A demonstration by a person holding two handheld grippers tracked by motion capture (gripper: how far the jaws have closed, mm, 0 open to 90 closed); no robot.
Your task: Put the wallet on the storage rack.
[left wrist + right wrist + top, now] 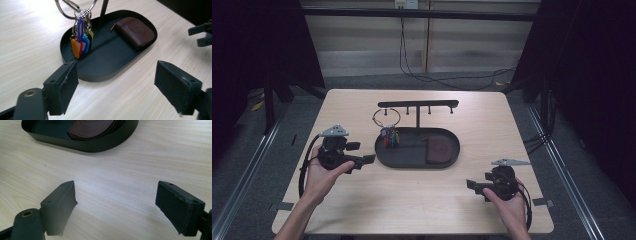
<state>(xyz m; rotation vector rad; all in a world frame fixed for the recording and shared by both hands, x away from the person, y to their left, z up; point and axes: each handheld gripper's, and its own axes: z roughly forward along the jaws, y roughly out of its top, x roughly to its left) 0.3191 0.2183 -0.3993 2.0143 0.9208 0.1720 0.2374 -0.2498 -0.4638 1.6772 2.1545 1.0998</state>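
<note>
Brown wallet (pixel 441 149) lies flat at the tray's right end. Pale wood table (pixel 362 210) underneath, black cable (pixel 432 77) snaking across the grey floor (pixel 362 80) beyond.

Left gripper (pixel 371 159) at 9 o'clock, jaws wide apart, nothing between them; right gripper (pixel 469 184) at 4 o'clock, gaping too, nothing gripped.

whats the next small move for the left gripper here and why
Probably draw the left gripper a little further back from the tray and leave it open. Its jaws stand wide with nothing between them, and the key bunch already hangs by its ring from the rack, its tags down in the tray beside the brown wallet. The right gripper rests open, apart.
</note>
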